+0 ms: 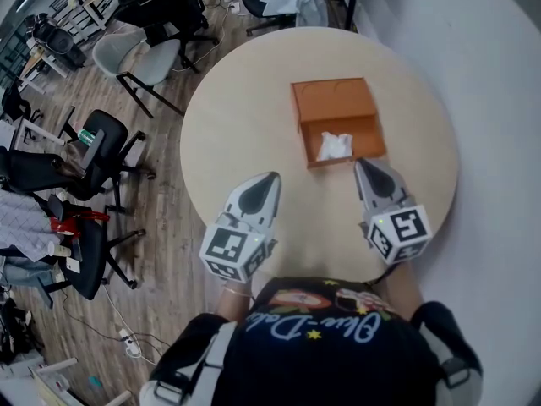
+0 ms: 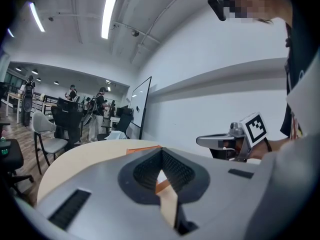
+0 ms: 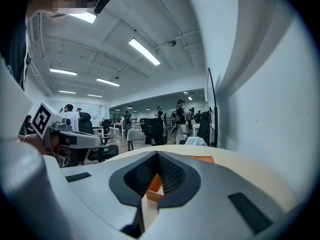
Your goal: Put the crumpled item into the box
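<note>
Nearest, the left claw (image 1: 270, 178) and right claw (image 1: 359, 165) hover over the round desk (image 1: 237, 125), each clenched with nothing between its jaws. Just beyond the right one, the crumpled white paper (image 1: 334, 145) lies inside the open orange box (image 1: 336, 101).

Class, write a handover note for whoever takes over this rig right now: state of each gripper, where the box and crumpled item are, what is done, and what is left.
Left gripper: fingers shut, empty, over the table's near edge.
Right gripper: fingers shut, empty, its tip just short of the box.
Crumpled paper: inside the open orange box.
Done: paper is in the box.
Left: seemingly nothing; the lid lies open.
</note>
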